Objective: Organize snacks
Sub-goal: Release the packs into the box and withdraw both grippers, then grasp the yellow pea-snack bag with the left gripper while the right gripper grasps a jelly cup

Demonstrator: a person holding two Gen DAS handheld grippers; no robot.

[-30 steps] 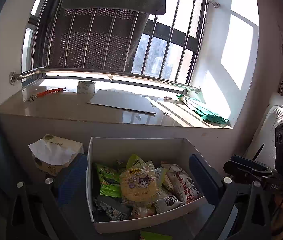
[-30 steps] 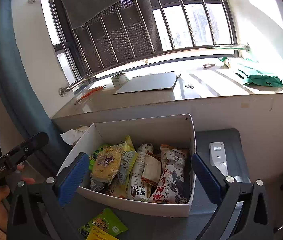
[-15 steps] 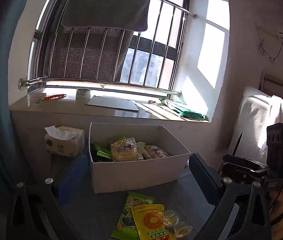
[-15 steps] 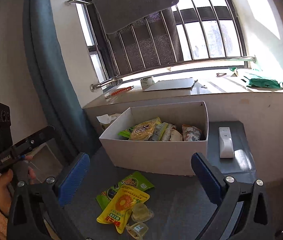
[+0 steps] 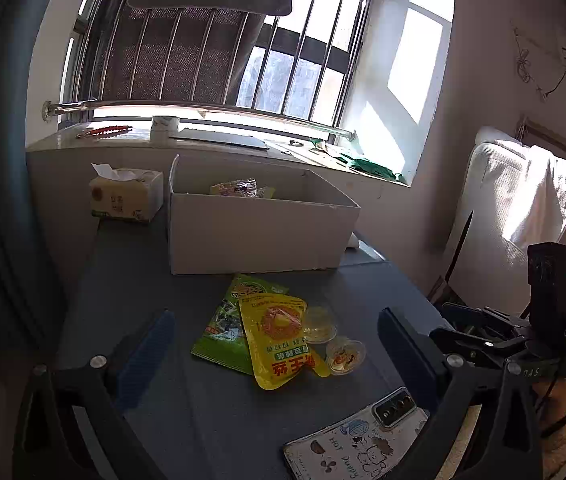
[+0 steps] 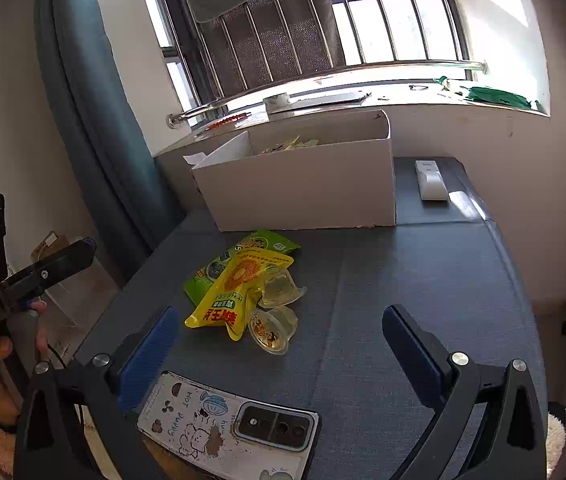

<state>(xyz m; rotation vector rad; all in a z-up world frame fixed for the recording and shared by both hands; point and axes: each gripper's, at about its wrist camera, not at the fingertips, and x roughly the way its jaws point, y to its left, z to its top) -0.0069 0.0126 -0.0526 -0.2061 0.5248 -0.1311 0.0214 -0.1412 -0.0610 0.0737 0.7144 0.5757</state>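
A white cardboard box (image 5: 259,236) (image 6: 307,188) with several snack packs inside stands at the back of the grey table. In front of it lie a yellow snack pouch (image 5: 277,336) (image 6: 235,292) on top of a green pouch (image 5: 223,320) (image 6: 261,244), with two clear jelly cups (image 5: 345,356) (image 6: 273,328) beside them. My left gripper (image 5: 275,344) is open and empty, held back from the pouches. My right gripper (image 6: 279,344) is open and empty, near the table's front edge.
A phone in a cartoon case (image 6: 227,424) (image 5: 355,436) lies at the table's front edge. A tissue box (image 5: 127,196) stands left of the cardboard box. A white remote (image 6: 429,180) lies to its right. Behind is a windowsill (image 5: 219,140); a blue curtain (image 6: 95,120) hangs left.
Both grippers have pulled back and down from over the box, so the loose pouches, jelly cups and phone on the table have come into view. Both stay open and empty.
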